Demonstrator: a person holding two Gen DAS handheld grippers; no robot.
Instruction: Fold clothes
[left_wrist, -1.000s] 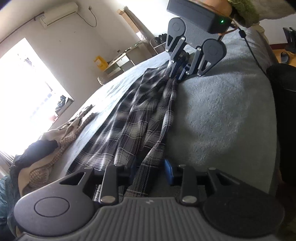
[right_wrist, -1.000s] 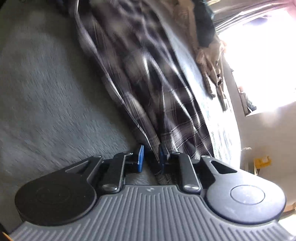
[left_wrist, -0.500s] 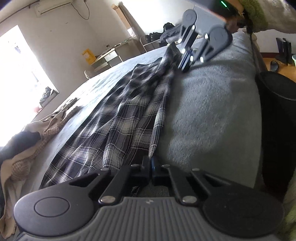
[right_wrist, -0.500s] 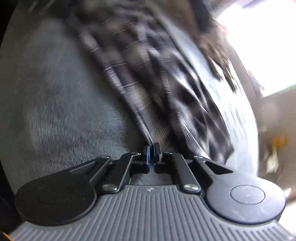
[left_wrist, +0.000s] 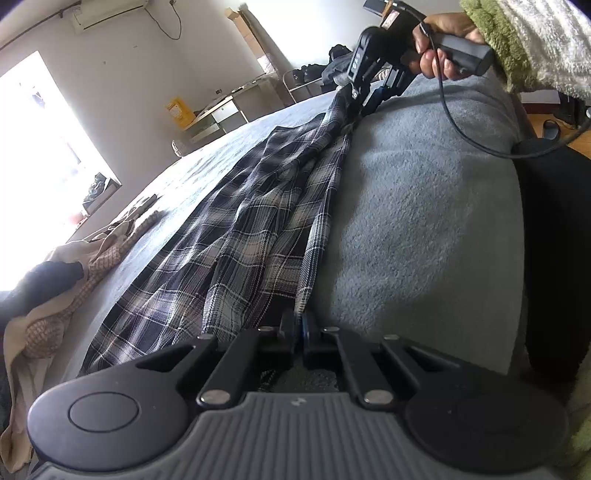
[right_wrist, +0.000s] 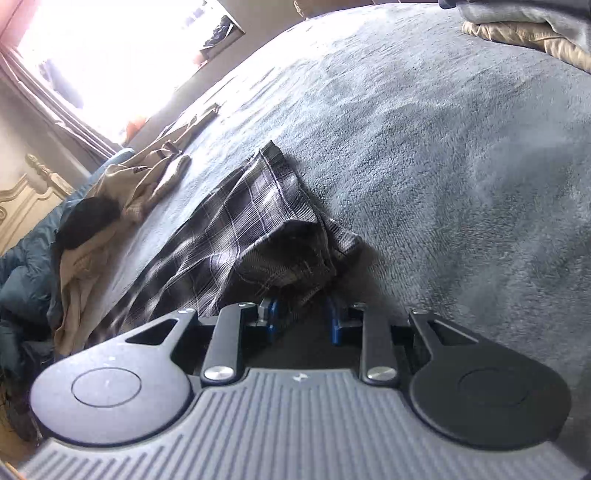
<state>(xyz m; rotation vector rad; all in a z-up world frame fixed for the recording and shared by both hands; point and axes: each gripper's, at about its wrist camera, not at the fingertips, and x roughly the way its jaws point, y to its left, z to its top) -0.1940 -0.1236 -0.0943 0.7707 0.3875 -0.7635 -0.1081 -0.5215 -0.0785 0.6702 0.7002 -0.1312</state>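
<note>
Place: a lived-in bedroom in a home. Wide bed covered by a grey fleecy blanket (left_wrist: 424, 206) fills the view ahead of both tools. Carved cream wooden headboard (right_wrist: 26, 199) far left of the right tool, with a rumpled teal duvet (right_wrist: 26, 273) below it. Loose beige and black garments (left_wrist: 55, 280) heaped to the left of the left tool; folded tan and grey fabrics (right_wrist: 524, 29) stacked far ahead to the right of the right tool. White wall-mounted air conditioner (left_wrist: 107, 14) high up, left of ahead. Bright curtainless window (left_wrist: 33, 155) on the left. Pale desk with drawers (left_wrist: 218, 114) against the far wall, yellow box (left_wrist: 177, 110) beside it.
</note>
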